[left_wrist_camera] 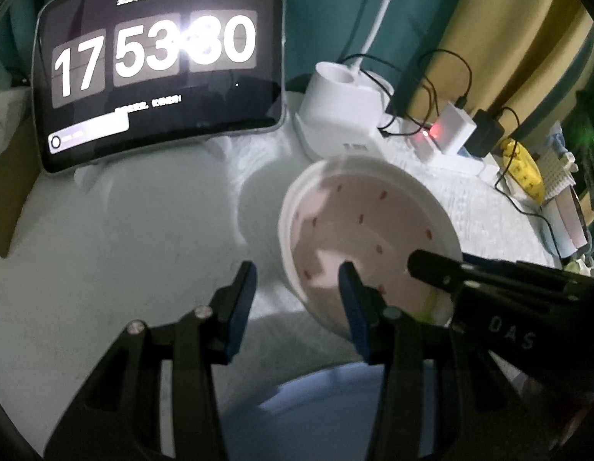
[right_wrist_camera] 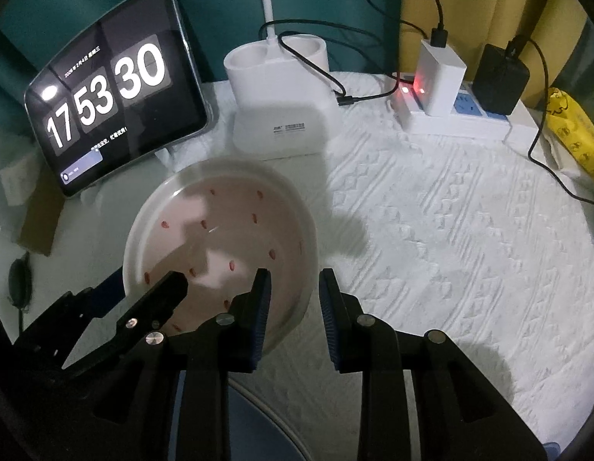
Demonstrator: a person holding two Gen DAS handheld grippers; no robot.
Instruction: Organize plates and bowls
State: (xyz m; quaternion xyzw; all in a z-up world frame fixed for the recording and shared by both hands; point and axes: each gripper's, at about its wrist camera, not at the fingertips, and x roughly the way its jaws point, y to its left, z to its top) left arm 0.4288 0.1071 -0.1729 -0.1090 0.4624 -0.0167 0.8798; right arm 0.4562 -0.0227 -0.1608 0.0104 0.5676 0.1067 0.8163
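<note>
A white quilted cloth point(right_wrist_camera: 431, 230) with a raised zigzag pattern covers the table, brightly lit on the right and dim toward the left. At the back a tablet point(right_wrist_camera: 112, 115) leans showing a large flip clock, beside a white lamp base point(right_wrist_camera: 277, 107) whose neck rises out of view. Further right a white power strip point(right_wrist_camera: 469, 123) carries a white charger point(right_wrist_camera: 440, 77) with red lights and a black charger point(right_wrist_camera: 500, 80), with black cables looping over the cloth. A yellow bag point(right_wrist_camera: 577, 138) lies at the right edge. Behind hang a teal curtain point(right_wrist_camera: 66, 7) and a yellow curtain point(right_wrist_camera: 488, 7). A brown cardboard piece point(right_wrist_camera: 39, 223) sits left of the tablet. The plate point(right_wrist_camera: 220, 238), white-rimmed with a pink centre and small red marks, tilts above the cloth between both tools. The left gripper point(left_wrist_camera: 297, 292) has one pad inside the plate and one outside its rim, jaws apart with no clear squeeze visible. The right gripper point(right_wrist_camera: 293, 299) likewise straddles the plate's near rim; whether its pads press the rim I cannot tell. A pale blue bowl point(left_wrist_camera: 316, 403) rim shows below the fingers.
</note>
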